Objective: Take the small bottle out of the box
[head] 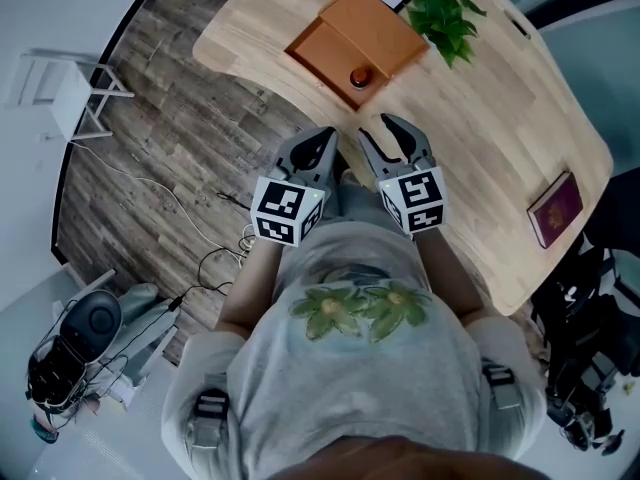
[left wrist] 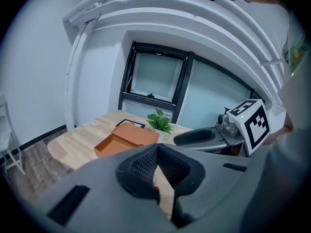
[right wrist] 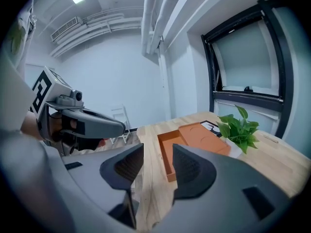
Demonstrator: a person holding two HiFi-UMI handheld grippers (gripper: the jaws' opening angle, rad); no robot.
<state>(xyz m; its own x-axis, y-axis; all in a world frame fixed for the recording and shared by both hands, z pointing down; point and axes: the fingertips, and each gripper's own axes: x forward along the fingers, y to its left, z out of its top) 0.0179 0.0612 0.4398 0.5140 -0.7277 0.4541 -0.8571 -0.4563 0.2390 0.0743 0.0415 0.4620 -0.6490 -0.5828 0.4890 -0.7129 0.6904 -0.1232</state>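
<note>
Well, bottle (head: pixel 361 76) sits untouched in the open box (head: pixel 318 46), at its 5 o'clock corner. At 6 o'clock, the right gripper (head: pixel 375 126) is wide and empty, the left gripper (head: pixel 328 138) closed, empty. Reach, grasp and lift remain.

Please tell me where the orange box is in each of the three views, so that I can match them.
Head view: the orange box is at top centre.
Left gripper view: it is left of centre, just above the jaws.
Right gripper view: it is near the centre, just above the jaws.
Shared landmark: the green plant, right of the box in every view.
</note>
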